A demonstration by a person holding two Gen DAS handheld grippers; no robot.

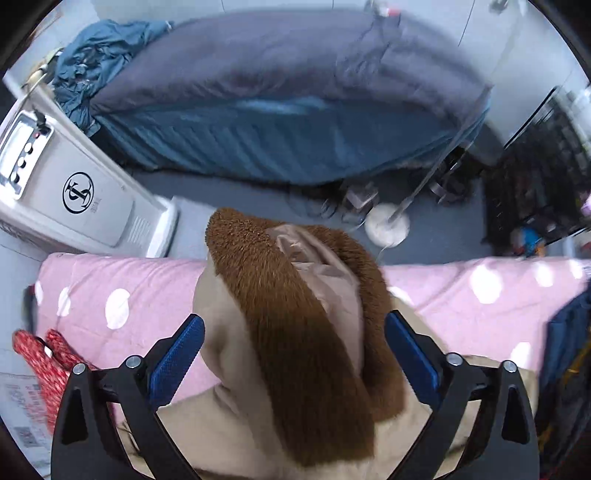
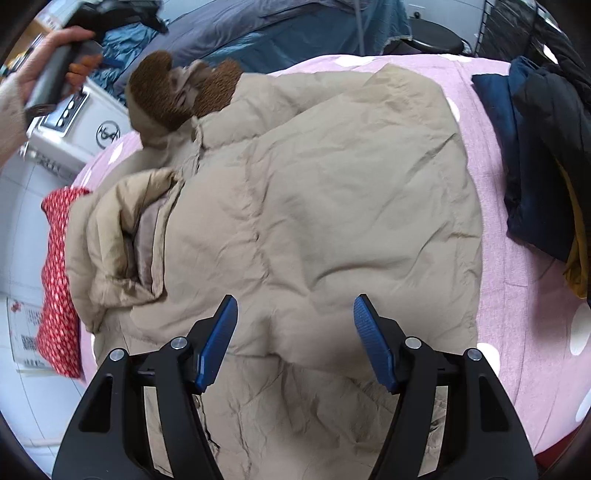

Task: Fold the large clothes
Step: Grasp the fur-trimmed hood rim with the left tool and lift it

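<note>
Beige padded coat lies spread flat, crumpled, its brown fur-trimmed hood bunched at the collar

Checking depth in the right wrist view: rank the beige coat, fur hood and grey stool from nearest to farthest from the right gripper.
1. Beige coat, directly under the right gripper.
2. Fur hood, far left on the coat.
3. Grey stool, top, beyond the bed.
</note>
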